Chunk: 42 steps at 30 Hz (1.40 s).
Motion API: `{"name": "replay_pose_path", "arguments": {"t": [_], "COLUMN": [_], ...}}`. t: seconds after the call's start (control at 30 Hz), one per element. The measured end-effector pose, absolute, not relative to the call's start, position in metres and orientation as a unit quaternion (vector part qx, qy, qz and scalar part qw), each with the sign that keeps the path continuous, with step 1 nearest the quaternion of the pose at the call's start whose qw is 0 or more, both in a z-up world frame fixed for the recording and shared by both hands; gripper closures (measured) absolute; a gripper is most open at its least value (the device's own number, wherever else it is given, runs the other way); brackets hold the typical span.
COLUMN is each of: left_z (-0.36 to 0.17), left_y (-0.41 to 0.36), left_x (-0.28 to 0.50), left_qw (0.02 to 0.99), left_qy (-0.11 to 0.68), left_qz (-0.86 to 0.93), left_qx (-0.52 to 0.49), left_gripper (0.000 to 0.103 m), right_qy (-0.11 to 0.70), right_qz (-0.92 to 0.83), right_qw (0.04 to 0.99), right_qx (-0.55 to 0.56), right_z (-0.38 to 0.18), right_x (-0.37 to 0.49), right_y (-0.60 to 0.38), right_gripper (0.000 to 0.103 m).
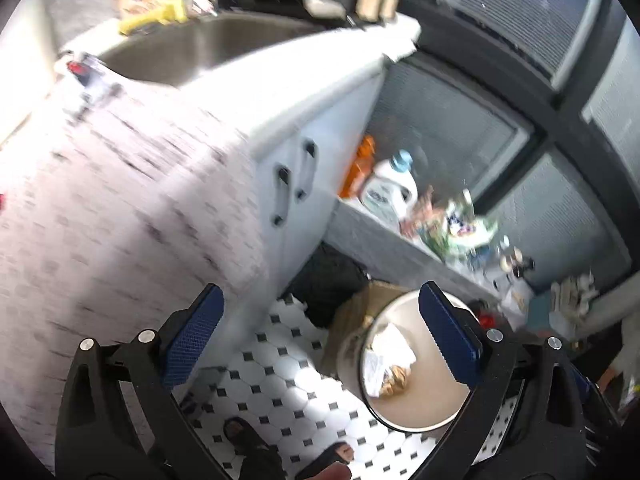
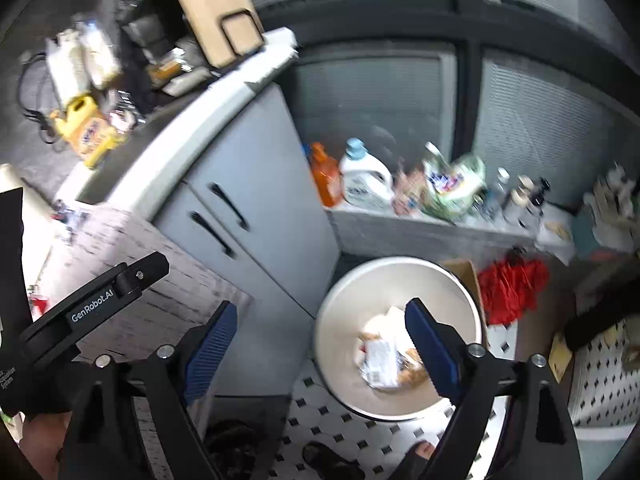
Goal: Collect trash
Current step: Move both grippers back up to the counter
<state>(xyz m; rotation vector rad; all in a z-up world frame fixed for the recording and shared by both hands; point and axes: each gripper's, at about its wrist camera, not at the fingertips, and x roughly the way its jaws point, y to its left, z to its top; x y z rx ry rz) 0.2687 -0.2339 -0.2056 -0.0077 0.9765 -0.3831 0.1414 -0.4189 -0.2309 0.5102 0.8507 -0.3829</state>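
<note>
Trash (image 2: 386, 358), crumpled wrappers and paper, lies at the bottom of the round bin (image 2: 340, 308) on the tiled floor (image 2: 344, 432), lower centre of the right wrist frame and lower right of the left wrist frame. My left gripper (image 1: 320, 340) and right gripper (image 2: 320, 348) both stand spread wide with nothing between the blue pads (image 2: 212, 344), above the bin beside the grey cabinet (image 2: 256, 184).

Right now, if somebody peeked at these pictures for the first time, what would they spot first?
Probably the round white bin on the checkered floor beside the grey cabinet, with crumpled wrappers lying inside. Next, the bright red bag behind it, and the orange bottle and white jug on the ledge above.
</note>
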Motion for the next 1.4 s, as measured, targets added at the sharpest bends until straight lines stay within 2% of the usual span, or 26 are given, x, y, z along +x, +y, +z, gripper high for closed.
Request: {"name": "replay_pose_path", "arguments": {"t": [0.23,0.53,1.0,1.4], "left_z": [-0.148,-0.11,-0.112,-0.121], "left_y": [-0.169,-0.069,0.067,0.135], "left_x": [0.278,0.293,0.307,0.307], "left_qw": [0.895,0.916,0.922,0.917], "left_qy": [0.422,0.388,0.369,0.368], "left_qz": [-0.14,-0.064,0.004,0.057], "left_qx": [-0.039,-0.081,-0.117,-0.141], "left_gripper": [0.006,0.006,0.006,0.009], "right_qy": [0.374,0.356,0.35,0.368], "right_qz": [-0.125,-0.062,-0.009,0.044], "right_qw": [0.893,0.913,0.924,0.921], "right_qx": [0.218,0.189,0.154,0.124], "right_z": [-0.174,-0.131,-0.115,-0.117], "right_x": [0.173,0.214,0.265,0.291], "right_y": [-0.37,-0.301,-0.187,-0.12], "right_gripper": [0.011,0.008,0.008,0.008]}}
